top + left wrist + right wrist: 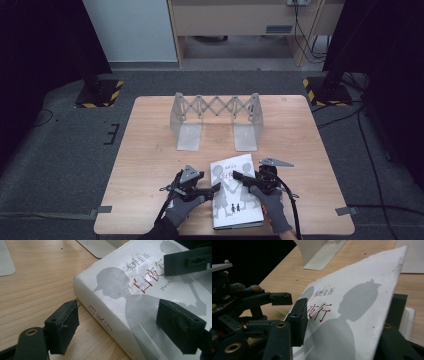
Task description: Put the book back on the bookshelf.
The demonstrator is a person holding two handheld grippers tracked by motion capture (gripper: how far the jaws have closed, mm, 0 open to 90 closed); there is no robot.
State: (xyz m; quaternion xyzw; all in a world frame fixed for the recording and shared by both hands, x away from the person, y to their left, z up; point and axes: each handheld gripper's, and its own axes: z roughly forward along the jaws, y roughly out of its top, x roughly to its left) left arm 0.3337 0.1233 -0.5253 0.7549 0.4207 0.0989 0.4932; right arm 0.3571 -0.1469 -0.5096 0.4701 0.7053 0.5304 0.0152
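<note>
- Wooden table [150, 150] on grey carpet, seen from above.
- White book [235, 192] lying near the front edge, right of centre, cover up, spine toward the left.
- Grey child silhouettes and red characters on the cover; black characters above them.
- Metal rack [216, 119] standing at the far middle of the table, well apart from the book: two upright ends, a scissor lattice between them, two flat feet toward the front.
- Left gripper [212, 190] held in a gloved left hand [182, 210], at the book's spine edge.
- Jaws of the left gripper apart: in the left gripper view, one pad [63, 326] low beside the spine over bare wood, the other pad [178, 326] over the cover; book corner between them, no clear contact.
- Right gripper [240, 176] held in a gloved right hand [272, 202], reaching over the cover from the book's right side.
- In the right gripper view, front cover [362, 315] lifted and tilted off the page block [409, 320], its free edge raised.
- One right jaw on top of the cover, the other behind and under it; cover between them, a gap left at the upper pad [298, 320], so jaws apart, not clamped.
- Left gripper also visible there, at the left, beside the spine.
- Grey triangular plates on top of both grippers; black cable trailing from the right one toward the front edge.
</note>
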